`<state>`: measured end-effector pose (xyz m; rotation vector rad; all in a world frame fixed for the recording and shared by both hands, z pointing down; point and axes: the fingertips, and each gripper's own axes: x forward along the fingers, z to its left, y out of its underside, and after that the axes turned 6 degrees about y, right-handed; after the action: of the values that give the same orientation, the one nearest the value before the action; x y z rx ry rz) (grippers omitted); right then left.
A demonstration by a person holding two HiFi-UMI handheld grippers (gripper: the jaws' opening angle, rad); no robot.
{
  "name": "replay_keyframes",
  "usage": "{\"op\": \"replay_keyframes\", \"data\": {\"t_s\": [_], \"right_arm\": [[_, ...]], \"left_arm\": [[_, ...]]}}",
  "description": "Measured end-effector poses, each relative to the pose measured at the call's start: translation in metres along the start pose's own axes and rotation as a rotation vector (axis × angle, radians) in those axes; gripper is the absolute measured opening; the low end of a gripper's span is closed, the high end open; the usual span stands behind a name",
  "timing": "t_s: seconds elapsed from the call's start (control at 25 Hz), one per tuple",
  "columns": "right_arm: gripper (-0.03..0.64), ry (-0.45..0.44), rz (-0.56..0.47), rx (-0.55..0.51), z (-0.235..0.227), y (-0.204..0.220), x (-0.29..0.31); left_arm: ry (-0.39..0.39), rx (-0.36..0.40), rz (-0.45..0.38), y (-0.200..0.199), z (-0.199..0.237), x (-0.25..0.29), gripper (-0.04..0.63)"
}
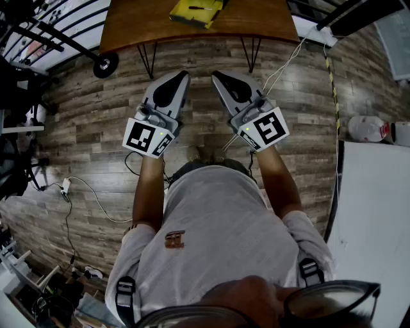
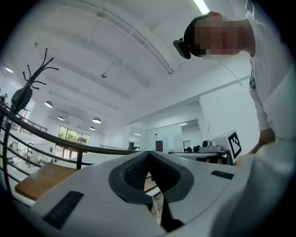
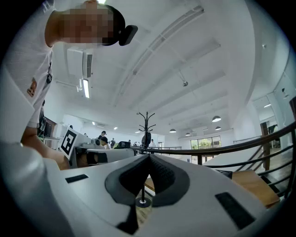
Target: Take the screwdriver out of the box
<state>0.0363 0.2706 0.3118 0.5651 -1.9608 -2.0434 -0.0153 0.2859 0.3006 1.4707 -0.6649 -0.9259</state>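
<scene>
Left gripper [image 1: 184, 75] and right gripper [image 1: 216, 75] are both clenched with nothing between the jaws. I'm holding them side by side over the wood floor [image 1: 96, 128]. The yellow box [image 1: 195, 11] sits on the counter [image 1: 141, 25] ahead, well apart from both. I can't make out its contents, so I see no screwdriver. Only floor lies between the tips and the counter edge.

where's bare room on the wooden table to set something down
Bare wood on the table left of the yellow box, and a like patch right of it. Crowded only at the box; farther back is out of view.
</scene>
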Motion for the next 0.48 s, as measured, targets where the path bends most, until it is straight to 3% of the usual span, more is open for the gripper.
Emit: {"op": "replay_keyframes", "data": {"t_s": [0.48], "right_arm": [[0.031,-0.004,-0.018,0.014,0.011,-0.005,0.015]], "left_arm": [[-0.010,0.000,-0.016,-0.006,0.016,-0.016,0.018]]}}
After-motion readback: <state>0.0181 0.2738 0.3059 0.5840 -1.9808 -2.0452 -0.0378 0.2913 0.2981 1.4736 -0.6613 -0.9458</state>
